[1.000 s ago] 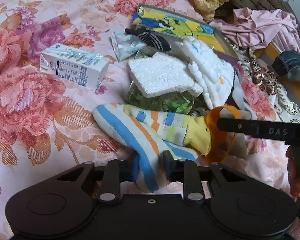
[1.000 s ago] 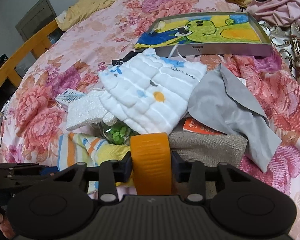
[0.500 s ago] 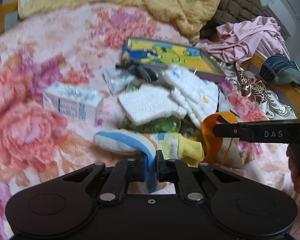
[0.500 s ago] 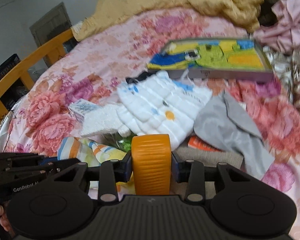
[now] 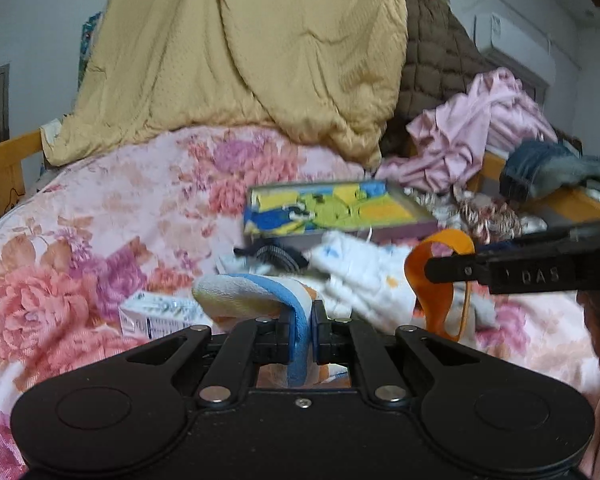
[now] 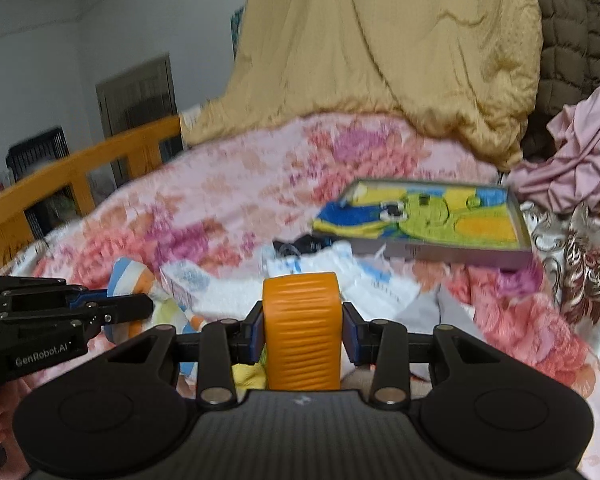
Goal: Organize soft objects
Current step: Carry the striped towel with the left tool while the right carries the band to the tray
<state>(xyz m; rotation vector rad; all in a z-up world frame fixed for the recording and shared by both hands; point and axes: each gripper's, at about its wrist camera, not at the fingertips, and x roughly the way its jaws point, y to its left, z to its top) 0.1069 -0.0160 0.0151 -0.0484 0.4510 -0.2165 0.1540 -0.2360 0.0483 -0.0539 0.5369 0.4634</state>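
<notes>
Right gripper [image 5: 428,270] marked "DAS" clamping orange band [image 5: 436,280], left gripper [image 6: 150,307] body reading "GenRobot.AI"

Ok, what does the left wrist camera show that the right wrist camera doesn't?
Only the left wrist view shows the jeans on the bed rail and the air conditioner on the wall. Only the right wrist view shows the dark cabinet and the black crate behind the rail. Both show the striped towel pinched by the left gripper, the orange band held by the right gripper, the cartoon box and the yellow quilt.
</notes>
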